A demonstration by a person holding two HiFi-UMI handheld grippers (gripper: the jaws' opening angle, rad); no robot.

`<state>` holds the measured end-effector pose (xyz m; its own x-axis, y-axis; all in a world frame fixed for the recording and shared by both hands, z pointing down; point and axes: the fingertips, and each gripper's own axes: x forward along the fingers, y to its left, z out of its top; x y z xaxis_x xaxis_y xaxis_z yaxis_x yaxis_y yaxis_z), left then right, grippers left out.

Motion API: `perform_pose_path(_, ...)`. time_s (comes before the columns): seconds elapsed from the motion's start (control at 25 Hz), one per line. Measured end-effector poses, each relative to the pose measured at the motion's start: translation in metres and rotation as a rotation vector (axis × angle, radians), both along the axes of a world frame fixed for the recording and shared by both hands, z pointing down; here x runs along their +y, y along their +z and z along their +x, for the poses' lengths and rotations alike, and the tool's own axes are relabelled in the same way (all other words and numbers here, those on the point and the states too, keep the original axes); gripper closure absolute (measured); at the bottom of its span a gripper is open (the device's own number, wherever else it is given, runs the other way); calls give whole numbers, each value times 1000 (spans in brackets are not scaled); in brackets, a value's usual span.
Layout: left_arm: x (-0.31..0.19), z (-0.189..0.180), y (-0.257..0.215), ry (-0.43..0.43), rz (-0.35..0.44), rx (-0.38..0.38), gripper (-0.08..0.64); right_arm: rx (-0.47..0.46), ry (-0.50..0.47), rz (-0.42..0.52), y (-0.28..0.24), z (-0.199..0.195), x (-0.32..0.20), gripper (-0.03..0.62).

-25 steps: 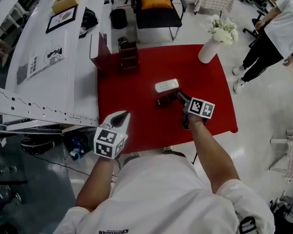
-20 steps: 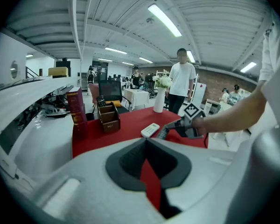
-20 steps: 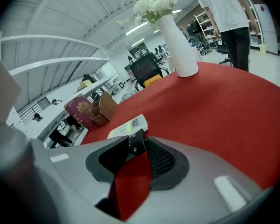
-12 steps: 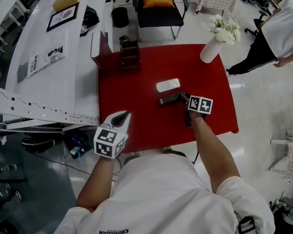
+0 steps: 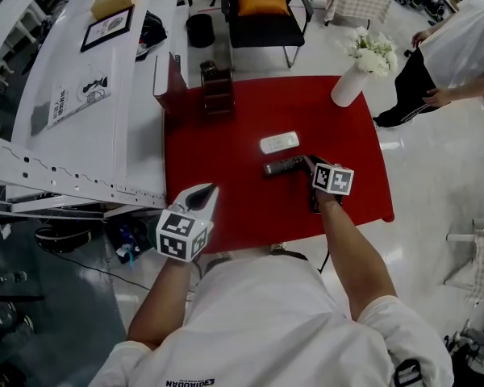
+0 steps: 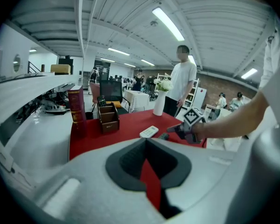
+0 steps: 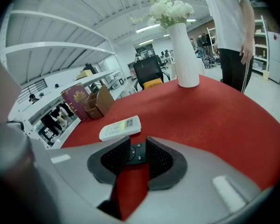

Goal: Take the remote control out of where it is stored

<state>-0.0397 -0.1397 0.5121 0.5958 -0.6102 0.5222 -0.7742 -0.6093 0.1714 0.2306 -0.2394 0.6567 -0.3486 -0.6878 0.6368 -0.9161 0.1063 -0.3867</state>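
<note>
Your red tablecloth (image 5: 226, 151) carries a white remote (image 5: 278, 142) and a black remote (image 5: 284, 166); black-and-white square markers pattern your grey left gripper (image 5: 203, 190) and right gripper (image 5: 306, 162). Far right, a white vase (image 5: 345, 85) holds white flowers (image 5: 369, 51).

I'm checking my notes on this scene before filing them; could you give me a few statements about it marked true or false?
The white remote lies on the red tablecloth. True.
The dark remote sits in the wooden organizer. False: it lies on the cloth, one end between the jaws of the right gripper, which have just been closing.
The left gripper holds the white remote. False: its jaws stand apart, empty.
The vase of white flowers stands upright on the table. True.
</note>
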Motion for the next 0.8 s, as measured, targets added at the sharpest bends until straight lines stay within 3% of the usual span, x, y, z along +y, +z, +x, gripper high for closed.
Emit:
perform_pose_path(0.12,-1,-1,-5,-14,6,26,558,1,-33,61,-21,-11,5,519)
perform_pose_path(0.36,-1,-2,-17,-7,49,17,558,-83,-96,191,-80,-48,19,582)
perform_pose_path(0.56,-2,-3,-30,-1,73,39,558,-134,-223,266,-126,-90,36,588)
perform_pose_path(0.8,0,-3,-44,9,102,65,558,-112,-380,285,-155,-132,60,588)
